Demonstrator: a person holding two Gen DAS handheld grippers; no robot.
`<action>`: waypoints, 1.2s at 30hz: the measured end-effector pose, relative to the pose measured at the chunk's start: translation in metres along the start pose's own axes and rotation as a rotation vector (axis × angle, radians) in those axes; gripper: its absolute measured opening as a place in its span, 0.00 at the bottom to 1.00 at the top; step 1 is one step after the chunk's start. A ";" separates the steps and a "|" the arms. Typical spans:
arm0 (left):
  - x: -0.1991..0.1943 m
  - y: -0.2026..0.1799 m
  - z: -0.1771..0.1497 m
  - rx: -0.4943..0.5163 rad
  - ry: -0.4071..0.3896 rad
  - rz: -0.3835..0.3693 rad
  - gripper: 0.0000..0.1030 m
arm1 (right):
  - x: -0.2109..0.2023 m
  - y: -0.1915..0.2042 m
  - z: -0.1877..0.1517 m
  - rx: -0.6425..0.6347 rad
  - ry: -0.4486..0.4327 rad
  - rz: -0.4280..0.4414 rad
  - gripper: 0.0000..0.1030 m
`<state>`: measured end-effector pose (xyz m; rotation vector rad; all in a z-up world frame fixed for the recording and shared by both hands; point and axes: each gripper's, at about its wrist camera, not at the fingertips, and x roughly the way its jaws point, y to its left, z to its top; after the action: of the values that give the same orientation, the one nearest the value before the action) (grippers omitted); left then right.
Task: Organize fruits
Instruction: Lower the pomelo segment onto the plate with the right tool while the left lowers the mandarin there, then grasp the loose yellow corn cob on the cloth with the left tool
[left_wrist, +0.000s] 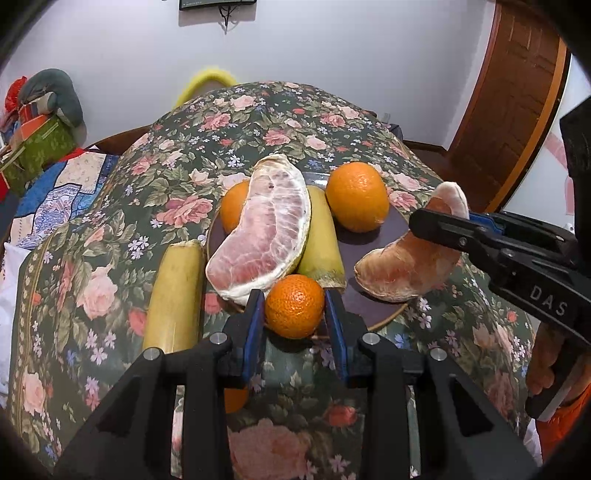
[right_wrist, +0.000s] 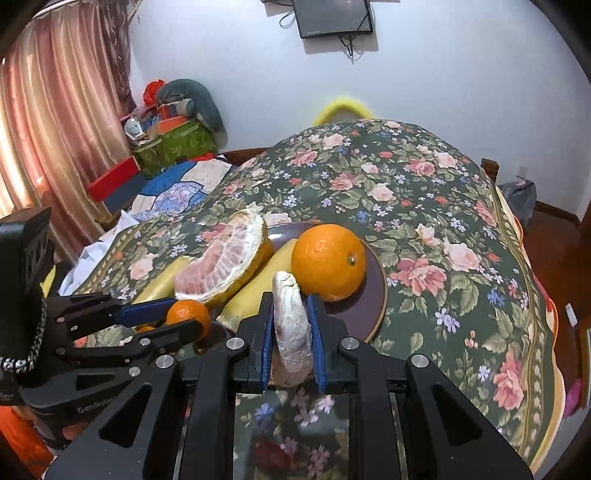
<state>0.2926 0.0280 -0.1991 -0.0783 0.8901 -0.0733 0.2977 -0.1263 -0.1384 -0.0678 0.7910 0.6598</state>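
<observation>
Left to right, left wrist view. A cut yellow-green stalk piece (left_wrist: 173, 295) lies on the floral tabletop (left_wrist: 122, 206), just beside the left rim of the dark plate (left_wrist: 391, 229) and not on it. This item is not yet organized.

On the plate, as seen: a large pomelo wedge (left_wrist: 260, 236) leaning over a partly hidden orange (left_wrist: 234, 205) at the back left; a second stalk piece (left_wrist: 321, 236) lying behind and to the right of the wedge; a large orange (left_wrist: 356, 195) at the back right. These appear settled.

Left claw (left_wrist: 293, 310): closed on a small mandarin (left_wrist: 294, 307) at the near rim of the plate, blue pads (left_wrist: 334, 314) against both sides of the fruit. I cannot tell whether it rests on the rim or hangs just above it. Judged mid-placement.

Another orange-coloured fruit (left_wrist: 236, 398) shows under the left claw, on the cloth; mostly hidden.

Right claw (right_wrist: 291, 332): clamped on a peeled pomelo segment (right_wrist: 291, 325), held edge-up between the pads. In the left wrist view the segment's lower end is at or touching the right part of the plate. Not released.

Estimate: well past half. Remaining: release both held fruits, bring in the off-plate stalk piece and the hidden fruit.
</observation>
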 end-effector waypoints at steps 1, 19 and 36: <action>0.002 0.000 0.000 0.000 0.002 0.000 0.32 | 0.002 -0.002 0.001 -0.001 0.004 -0.002 0.16; 0.018 -0.003 0.003 0.004 0.032 0.002 0.49 | 0.030 -0.055 -0.002 0.114 0.101 -0.118 0.45; -0.041 0.009 0.003 -0.047 -0.062 0.048 0.58 | -0.029 -0.024 -0.002 0.051 0.000 -0.140 0.57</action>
<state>0.2696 0.0415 -0.1658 -0.1019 0.8316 -0.0051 0.2950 -0.1610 -0.1245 -0.0760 0.7954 0.5070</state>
